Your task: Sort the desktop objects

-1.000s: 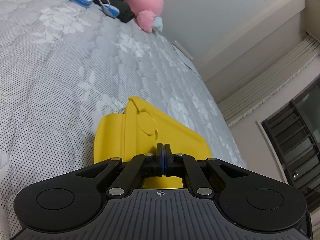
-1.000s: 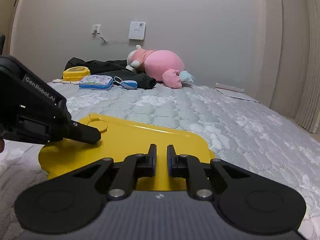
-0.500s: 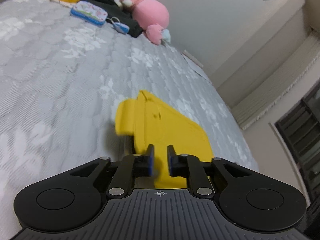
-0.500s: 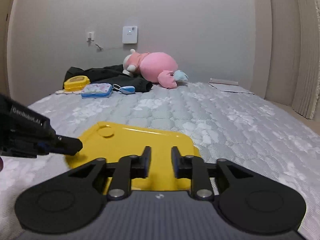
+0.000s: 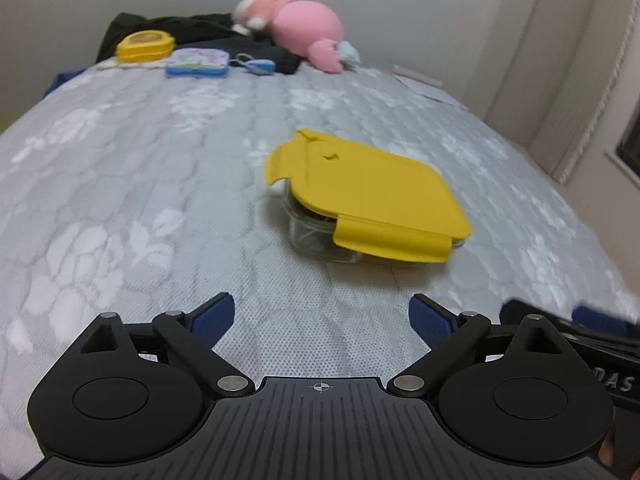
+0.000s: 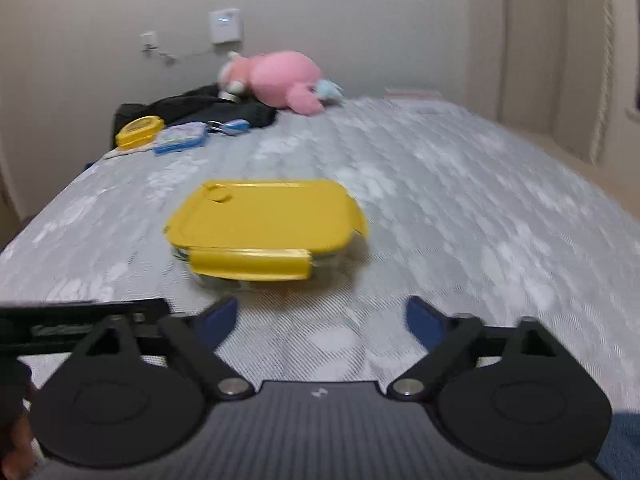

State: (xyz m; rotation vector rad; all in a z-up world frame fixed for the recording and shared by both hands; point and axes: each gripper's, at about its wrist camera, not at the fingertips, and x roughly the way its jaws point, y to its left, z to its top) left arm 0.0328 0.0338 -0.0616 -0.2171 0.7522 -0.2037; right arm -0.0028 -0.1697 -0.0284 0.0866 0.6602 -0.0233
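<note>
My two grippers have both come back off the lidded glass container (image 5: 368, 204), which a second ago filled the near part of each view with my pinched fingertips right over its yellow lid (image 6: 264, 216). Now it sits alone on the mattress (image 5: 140, 184), in the middle ground, a little right of centre from my left side and a little left of centre from my right. My left gripper (image 5: 320, 316) and my right gripper (image 6: 320, 316) are each spreading their jaws wide, with nothing between the blue pads but bare quilting. I read this as a finished step: the lid looks set on the box, one side flap (image 5: 390, 238) hanging down at the near edge, another flap sticking out at the far left corner, so I judge it may not be fully latched.

The grey quilted mattress is soft, with a pale flower pattern, and runs to a plain wall. At its far end lie dark clothing (image 6: 208, 110), a pink plush toy (image 5: 308, 36), a smaller yellow box (image 6: 140, 130), a blue-edged tin (image 5: 198, 64) and a small blue item just right of it. Curtains hang at the right.
</note>
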